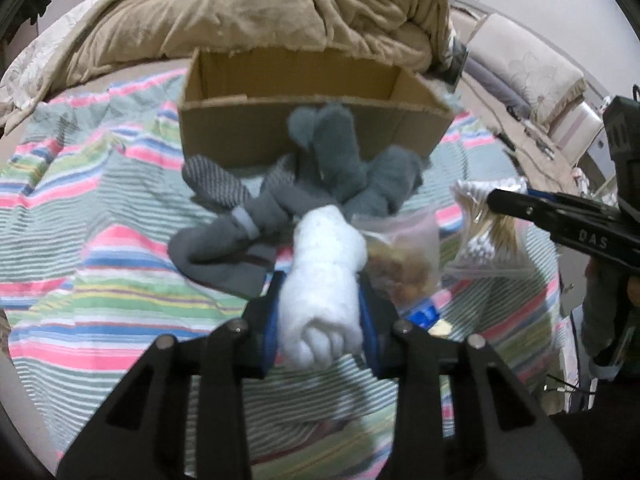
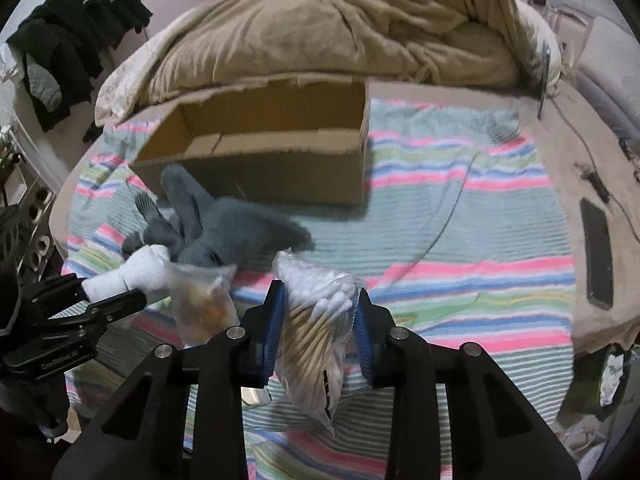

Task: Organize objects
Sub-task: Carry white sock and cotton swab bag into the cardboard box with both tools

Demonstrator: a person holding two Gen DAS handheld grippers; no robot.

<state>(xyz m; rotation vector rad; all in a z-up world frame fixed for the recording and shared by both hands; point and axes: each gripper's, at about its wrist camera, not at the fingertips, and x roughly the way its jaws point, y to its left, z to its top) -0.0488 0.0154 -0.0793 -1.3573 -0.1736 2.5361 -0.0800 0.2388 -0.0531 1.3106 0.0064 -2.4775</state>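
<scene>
My left gripper (image 1: 320, 312) is shut on a rolled white sock (image 1: 324, 264), seen also in the right wrist view (image 2: 132, 272). My right gripper (image 2: 320, 316) is shut on a clear bag of cotton swabs (image 2: 316, 320), which also shows in the left wrist view (image 1: 484, 232). An open, empty cardboard box (image 1: 288, 120) (image 2: 264, 152) stands beyond on the striped blanket. Grey socks and a grey fuzzy bundle (image 1: 340, 160) (image 2: 232, 232) lie in front of the box. A small clear bag of brownish bits (image 1: 404, 260) (image 2: 204, 300) lies between the grippers.
A striped blanket (image 1: 100, 260) (image 2: 460, 232) covers the bed. A heaped beige duvet (image 1: 248, 4) (image 2: 360, 20) lies behind the box. A dark flat remote-like object (image 2: 598, 252) and cables lie at the right edge. Black clothes (image 2: 68, 36) hang at the far left.
</scene>
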